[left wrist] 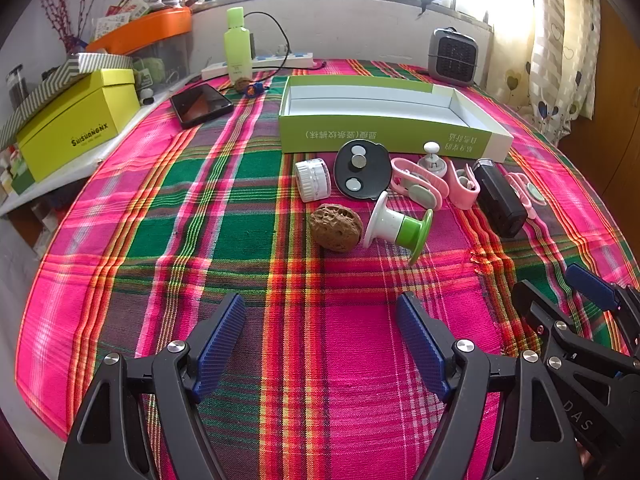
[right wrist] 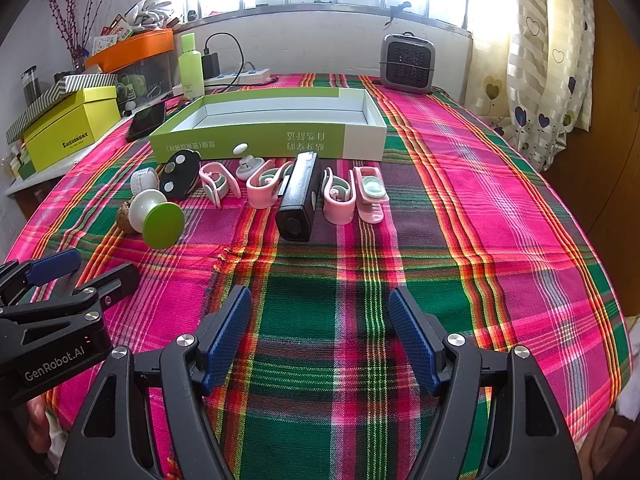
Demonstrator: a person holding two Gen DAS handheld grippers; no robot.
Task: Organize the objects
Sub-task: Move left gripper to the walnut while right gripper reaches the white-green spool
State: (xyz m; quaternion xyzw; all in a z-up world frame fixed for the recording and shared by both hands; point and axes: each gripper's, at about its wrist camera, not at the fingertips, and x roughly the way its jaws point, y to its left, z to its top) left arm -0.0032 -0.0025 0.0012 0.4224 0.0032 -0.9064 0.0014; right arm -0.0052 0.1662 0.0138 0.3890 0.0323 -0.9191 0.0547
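An open green and white box (left wrist: 384, 136) (right wrist: 272, 136) lies empty on the plaid tablecloth. In front of it lie small objects: a walnut (left wrist: 336, 228), a green and white spool (left wrist: 400, 224) (right wrist: 160, 216), a white cap (left wrist: 312, 180), a black disc (left wrist: 362, 170) (right wrist: 180, 174), pink clips (left wrist: 420, 184) (right wrist: 340, 196), a white knob (left wrist: 432, 158) and a black rectangular device (left wrist: 500, 200) (right wrist: 300, 196). My left gripper (left wrist: 320, 344) is open and empty, short of the walnut. My right gripper (right wrist: 320, 340) is open and empty, short of the black device.
A phone (left wrist: 200, 104), a green bottle (left wrist: 238, 48), a power strip (left wrist: 260, 64) and a small grey heater (right wrist: 408, 62) stand at the back. Yellow boxes (left wrist: 76, 120) and an orange tray (left wrist: 144, 28) sit on a shelf to the left. A curtain (right wrist: 548, 60) hangs at right.
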